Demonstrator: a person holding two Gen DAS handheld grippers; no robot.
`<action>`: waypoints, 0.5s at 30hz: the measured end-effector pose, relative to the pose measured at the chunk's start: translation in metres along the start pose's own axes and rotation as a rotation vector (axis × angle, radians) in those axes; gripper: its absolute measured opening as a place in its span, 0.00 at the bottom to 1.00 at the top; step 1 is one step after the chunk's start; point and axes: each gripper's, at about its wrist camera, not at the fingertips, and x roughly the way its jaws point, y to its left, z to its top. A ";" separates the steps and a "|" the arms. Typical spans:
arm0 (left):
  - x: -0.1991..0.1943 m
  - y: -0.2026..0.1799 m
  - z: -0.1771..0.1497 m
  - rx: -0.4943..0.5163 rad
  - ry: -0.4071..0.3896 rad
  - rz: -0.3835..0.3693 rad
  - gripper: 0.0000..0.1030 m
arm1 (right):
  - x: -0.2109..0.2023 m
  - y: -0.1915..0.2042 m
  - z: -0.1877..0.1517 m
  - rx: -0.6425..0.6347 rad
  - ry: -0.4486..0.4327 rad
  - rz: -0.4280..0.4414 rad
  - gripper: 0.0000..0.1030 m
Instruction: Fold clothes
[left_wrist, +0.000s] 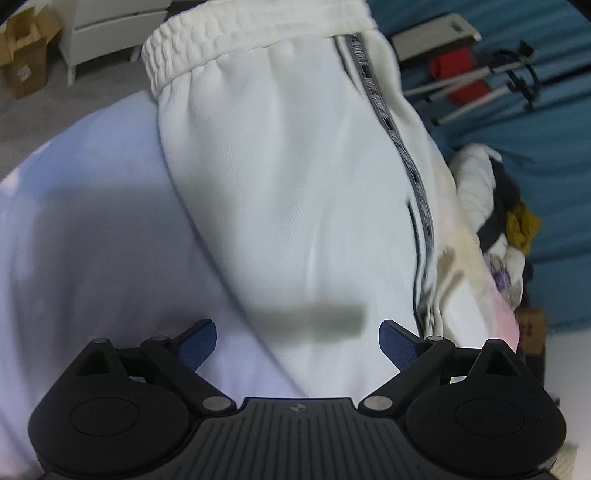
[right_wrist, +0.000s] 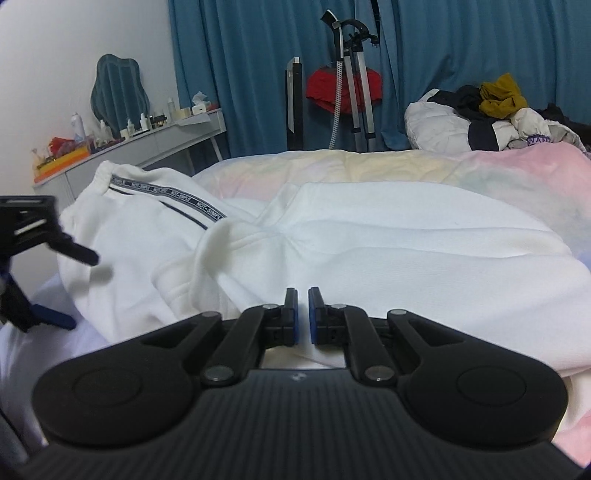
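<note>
White sweatpants with a grey lettered side stripe and an elastic waistband lie spread on the bed. My left gripper is open wide just above the pants' lower part, holding nothing. In the right wrist view the pants lie folded across the bed, waistband at the left. My right gripper has its blue pads almost together over the near edge of the pants; no cloth shows between them. The left gripper shows at the left edge, open.
A pastel bedspread covers the bed. A pile of other clothes sits at the far right corner. Blue curtains, a garment steamer stand and a cluttered dresser stand behind. A cardboard box is on the floor.
</note>
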 end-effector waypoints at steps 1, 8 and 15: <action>0.004 0.002 0.004 -0.020 -0.012 -0.008 0.93 | 0.000 0.000 0.000 -0.005 0.001 -0.007 0.08; 0.002 0.028 0.037 -0.230 -0.143 -0.126 0.92 | -0.011 0.000 0.011 0.013 0.010 -0.056 0.08; 0.004 0.038 0.054 -0.309 -0.225 -0.181 0.89 | -0.012 -0.009 0.011 -0.026 -0.015 -0.122 0.09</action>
